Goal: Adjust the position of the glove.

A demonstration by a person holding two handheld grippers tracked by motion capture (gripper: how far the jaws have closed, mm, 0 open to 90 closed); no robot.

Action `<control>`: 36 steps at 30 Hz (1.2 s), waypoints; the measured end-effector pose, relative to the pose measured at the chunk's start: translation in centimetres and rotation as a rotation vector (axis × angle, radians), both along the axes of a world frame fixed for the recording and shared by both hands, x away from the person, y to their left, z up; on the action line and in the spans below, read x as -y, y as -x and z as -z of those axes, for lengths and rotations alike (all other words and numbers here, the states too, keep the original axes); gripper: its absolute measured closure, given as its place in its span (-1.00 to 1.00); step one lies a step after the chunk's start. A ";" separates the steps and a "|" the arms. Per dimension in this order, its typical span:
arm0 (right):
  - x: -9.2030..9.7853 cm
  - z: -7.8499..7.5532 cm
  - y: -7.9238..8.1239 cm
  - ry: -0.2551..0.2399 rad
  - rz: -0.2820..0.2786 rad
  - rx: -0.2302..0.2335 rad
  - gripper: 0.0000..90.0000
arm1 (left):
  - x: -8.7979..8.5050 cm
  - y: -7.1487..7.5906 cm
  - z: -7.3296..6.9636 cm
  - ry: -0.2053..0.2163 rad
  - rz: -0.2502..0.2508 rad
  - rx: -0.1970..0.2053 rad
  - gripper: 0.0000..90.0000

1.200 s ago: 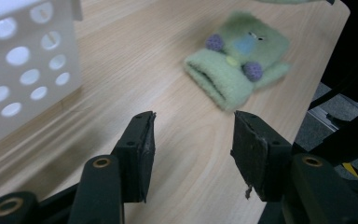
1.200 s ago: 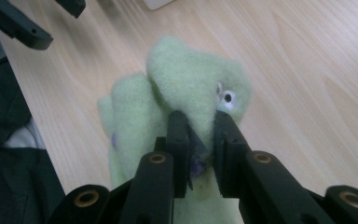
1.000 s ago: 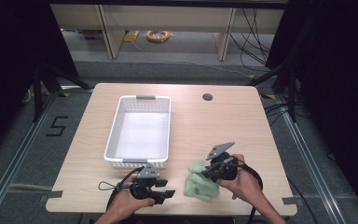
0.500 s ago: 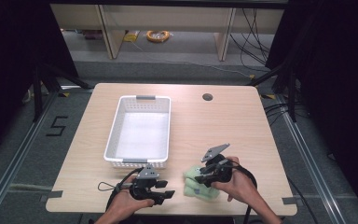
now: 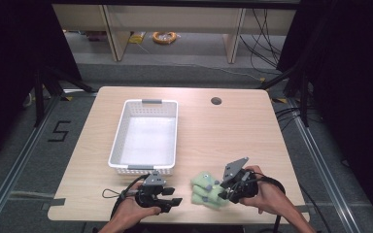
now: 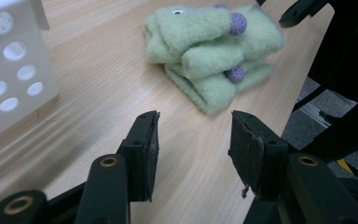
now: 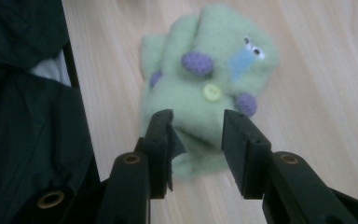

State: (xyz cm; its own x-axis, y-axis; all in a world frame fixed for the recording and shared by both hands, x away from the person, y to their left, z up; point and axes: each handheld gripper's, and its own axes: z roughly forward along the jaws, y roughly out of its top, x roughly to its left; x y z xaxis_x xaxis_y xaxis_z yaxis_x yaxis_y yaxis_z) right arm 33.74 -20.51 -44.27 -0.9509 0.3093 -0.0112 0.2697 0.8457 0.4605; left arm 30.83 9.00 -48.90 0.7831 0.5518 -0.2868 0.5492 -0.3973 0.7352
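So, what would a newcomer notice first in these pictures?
Probably the fuzzy green glove with purple dots, lying at the near edge of the wooden table. The right gripper reaches it, jaws apart around its edge. A white basket stands behind the idle left gripper.

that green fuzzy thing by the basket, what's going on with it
A person holds a tool in each hand at a wooden table. The right tool is at a folded green plush glove with purple spots; its jaws have just been closing slightly, with the glove's near edge between them, not clearly pinched. The left tool waits open beside it, holding nothing. The white basket beyond them is empty.
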 end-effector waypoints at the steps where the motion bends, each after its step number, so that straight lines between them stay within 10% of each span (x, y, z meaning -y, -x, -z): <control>1: -0.1 0.3 0.0 0.006 -0.004 0.009 0.37 | 0.1 0.0 0.0 0.003 -0.003 -0.002 0.15; 14: -2.1 1.8 -0.5 0.062 -0.113 0.015 0.31 | -0.1 0.0 0.1 -0.002 0.001 0.000 0.15; 21: -2.8 1.9 -0.5 0.089 -0.112 0.023 0.83 | -0.1 0.0 0.0 0.002 -0.005 -0.005 0.16; 30: -1.0 -2.6 0.6 -0.001 0.180 0.078 0.89 | -0.1 0.1 0.0 0.000 -0.001 0.002 0.16; 36: -0.4 -2.3 2.0 -0.003 0.265 0.058 0.88 | -0.1 0.1 -0.1 0.002 0.002 0.005 0.16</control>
